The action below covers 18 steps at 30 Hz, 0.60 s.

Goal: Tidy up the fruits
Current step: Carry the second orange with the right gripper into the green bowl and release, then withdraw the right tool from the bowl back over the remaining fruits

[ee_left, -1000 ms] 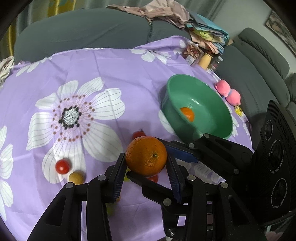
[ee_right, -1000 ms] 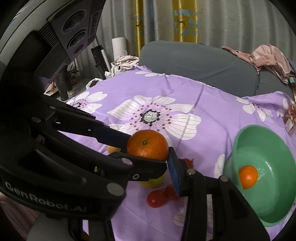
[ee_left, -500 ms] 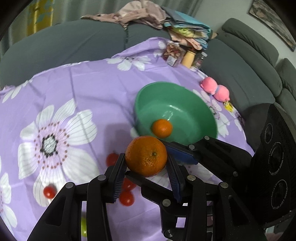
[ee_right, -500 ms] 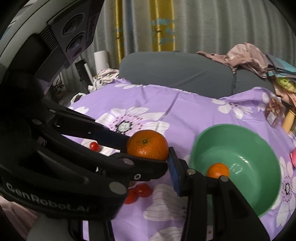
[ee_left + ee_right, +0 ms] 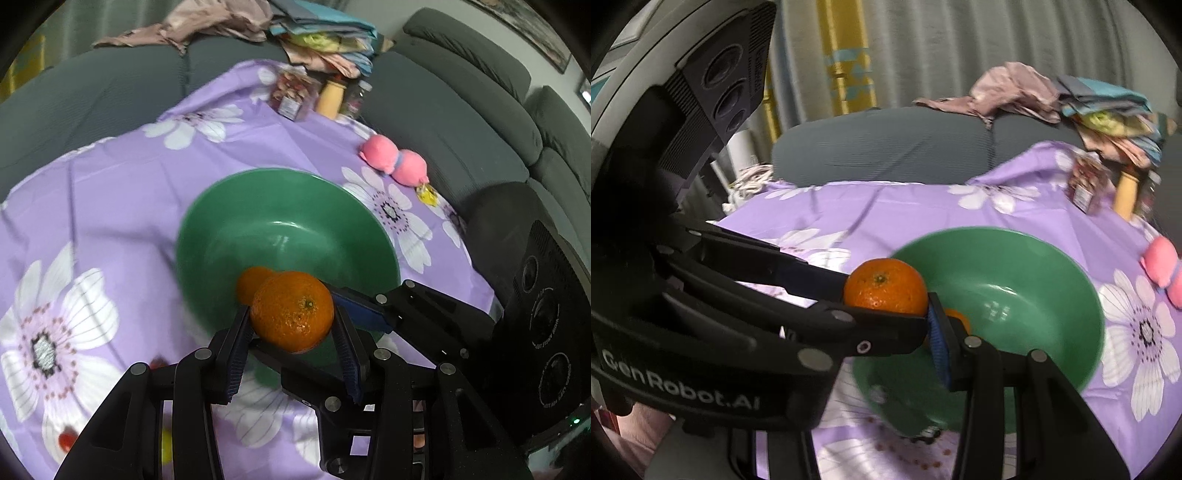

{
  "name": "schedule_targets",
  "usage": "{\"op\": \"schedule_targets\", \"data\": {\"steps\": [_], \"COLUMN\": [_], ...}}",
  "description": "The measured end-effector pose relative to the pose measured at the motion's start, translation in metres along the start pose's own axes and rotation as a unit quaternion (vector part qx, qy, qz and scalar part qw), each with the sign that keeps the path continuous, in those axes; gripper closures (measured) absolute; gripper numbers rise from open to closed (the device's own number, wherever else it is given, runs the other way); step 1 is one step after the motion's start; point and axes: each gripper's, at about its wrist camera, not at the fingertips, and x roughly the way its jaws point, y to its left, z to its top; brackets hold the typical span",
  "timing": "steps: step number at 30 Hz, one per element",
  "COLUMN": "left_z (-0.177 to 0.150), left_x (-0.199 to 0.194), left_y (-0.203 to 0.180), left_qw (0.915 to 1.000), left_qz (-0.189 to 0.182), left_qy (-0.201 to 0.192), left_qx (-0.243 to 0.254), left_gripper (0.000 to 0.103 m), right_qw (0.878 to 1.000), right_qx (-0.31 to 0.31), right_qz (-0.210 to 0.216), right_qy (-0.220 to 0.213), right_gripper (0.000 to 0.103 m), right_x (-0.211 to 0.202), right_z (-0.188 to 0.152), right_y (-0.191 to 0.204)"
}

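A large orange [image 5: 292,311] is pinched between the blue pads of both grippers at once. My left gripper [image 5: 291,325] holds it from the left and right sides. My right gripper [image 5: 890,306] crosses it and grips the same orange [image 5: 885,288]. They hold it over the near rim of a green bowl [image 5: 332,206], which also shows in the right wrist view [image 5: 1052,254]. A smaller orange [image 5: 249,282] lies inside the bowl, partly hidden behind the held one; it also shows in the right wrist view [image 5: 958,318].
Small red tomatoes [image 5: 66,440] and a yellow fruit [image 5: 166,446] lie on the purple flowered cloth [image 5: 110,192] at lower left. A pink plush toy [image 5: 393,164], jars [image 5: 293,94] and a grey sofa [image 5: 461,110] stand beyond the bowl.
Both grippers carried the orange to the right, from above the loose fruits to above the bowl's near rim. The grip on it has not changed.
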Motion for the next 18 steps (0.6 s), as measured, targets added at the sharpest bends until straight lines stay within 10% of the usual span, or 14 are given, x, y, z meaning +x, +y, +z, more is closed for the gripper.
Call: {"op": "schedule_targets", "data": {"steps": [14, 18], "left_z": [0.005, 0.006], "left_x": [0.025, 0.014], "left_y": [0.005, 0.013], "left_qw": [0.9988, 0.9985], "left_qz": [-0.027, -0.022], "left_qy": [0.023, 0.005], "left_qx": [-0.034, -0.05], "left_gripper": [0.059, 0.029], "right_qw": [0.999, 0.999], "right_qx": [0.044, 0.049], "right_qz": [-0.004, -0.01], "right_qy": [0.025, 0.018], "right_gripper": [0.053, 0.039], "right_x": [0.017, 0.013], "right_z": [-0.009, -0.01], "right_y": [-0.025, -0.027]}}
